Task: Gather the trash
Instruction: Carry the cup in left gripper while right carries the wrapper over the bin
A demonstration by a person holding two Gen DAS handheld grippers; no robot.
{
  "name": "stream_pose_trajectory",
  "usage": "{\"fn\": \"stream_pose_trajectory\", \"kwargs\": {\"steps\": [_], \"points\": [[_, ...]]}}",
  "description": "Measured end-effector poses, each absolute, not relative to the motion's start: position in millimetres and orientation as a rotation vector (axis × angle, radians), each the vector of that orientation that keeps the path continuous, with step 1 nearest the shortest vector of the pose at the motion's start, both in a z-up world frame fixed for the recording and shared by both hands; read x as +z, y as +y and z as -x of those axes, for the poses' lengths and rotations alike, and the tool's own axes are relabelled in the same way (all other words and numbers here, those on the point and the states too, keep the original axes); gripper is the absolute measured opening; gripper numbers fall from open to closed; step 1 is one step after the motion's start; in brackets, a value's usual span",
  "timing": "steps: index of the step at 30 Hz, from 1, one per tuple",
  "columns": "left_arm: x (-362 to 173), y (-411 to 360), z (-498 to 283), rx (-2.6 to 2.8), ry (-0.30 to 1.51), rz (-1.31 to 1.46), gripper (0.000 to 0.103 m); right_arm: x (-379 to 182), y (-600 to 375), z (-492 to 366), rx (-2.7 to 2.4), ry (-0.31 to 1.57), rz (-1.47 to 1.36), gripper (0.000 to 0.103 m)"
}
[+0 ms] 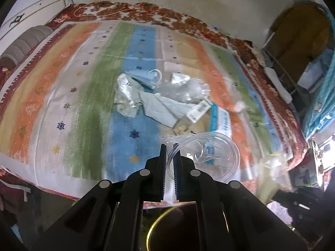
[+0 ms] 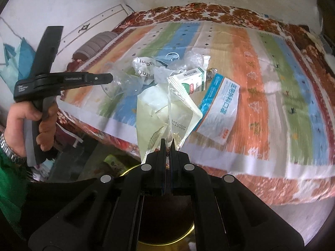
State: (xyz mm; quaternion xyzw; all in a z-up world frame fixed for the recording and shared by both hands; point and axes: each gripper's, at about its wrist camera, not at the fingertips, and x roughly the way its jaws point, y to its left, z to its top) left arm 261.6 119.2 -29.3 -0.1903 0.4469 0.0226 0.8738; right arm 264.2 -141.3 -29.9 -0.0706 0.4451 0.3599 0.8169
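My left gripper (image 1: 169, 149) is shut on the rim of a clear plastic cup (image 1: 209, 156), held above the near edge of the bed. My right gripper (image 2: 166, 144) is shut on a corner of a cream plastic bag (image 2: 155, 113), which hangs up in front of the camera. In the right wrist view a hand holds the left gripper (image 2: 111, 77) at the left, with the clear cup (image 2: 120, 85) at its tip. On the striped blanket (image 1: 69, 79) lies a pile of trash: a blue face mask (image 1: 146, 77), a crumpled white wrapper (image 1: 125, 93), a clear bag (image 1: 188, 90) and a small box (image 2: 194, 79).
A dark bin with a gold rim (image 1: 156, 223) stands below both grippers, by the bed's near edge. A blue and white packet (image 2: 219, 108) lies beside the box. A grey bolster (image 1: 23, 44) rests at the bed's far left. Shelves and a teal cloth (image 1: 322, 96) stand to the right.
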Motion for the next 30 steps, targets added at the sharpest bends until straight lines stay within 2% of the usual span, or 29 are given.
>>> {"fn": "stream_pose_trajectory", "kwargs": {"steps": [9, 30], "points": [[5.9, 83.7, -220.3, -0.022, 0.857, 0.388, 0.006, -28.9, -162.8, -233.9, 0.71, 0.94, 0.098, 0.002], [0.7, 49.1, -145.3, 0.032, 0.865, 0.444, 0.006, -34.1, -189.1, -172.1, 0.715, 0.909, 0.084, 0.002]]}}
